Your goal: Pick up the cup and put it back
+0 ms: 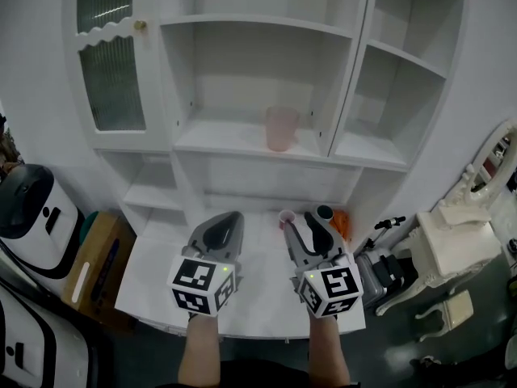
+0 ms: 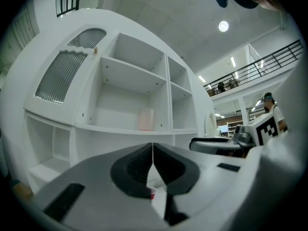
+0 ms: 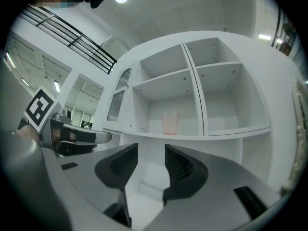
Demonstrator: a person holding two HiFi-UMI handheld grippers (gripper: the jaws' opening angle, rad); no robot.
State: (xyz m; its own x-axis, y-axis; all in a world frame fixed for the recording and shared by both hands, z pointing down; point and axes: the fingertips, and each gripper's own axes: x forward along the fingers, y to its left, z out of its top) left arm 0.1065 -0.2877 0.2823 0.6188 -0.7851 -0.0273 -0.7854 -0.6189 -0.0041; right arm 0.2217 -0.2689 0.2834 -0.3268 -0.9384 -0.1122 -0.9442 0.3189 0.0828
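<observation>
The pink cup point(image 1: 281, 128) stands near the right end of the cabinet's middle shelf point(image 1: 218, 137), well apart from both grippers. The left gripper view shows the left gripper point(image 2: 153, 150) with fingers pressed together, empty. The right gripper view shows the right gripper point(image 3: 151, 155) with fingers partly apart, nothing between them.

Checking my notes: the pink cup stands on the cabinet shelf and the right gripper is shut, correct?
No. The pink cup does stand on the cabinet shelf, but the right gripper is open and empty, as the right gripper view shows.
</observation>
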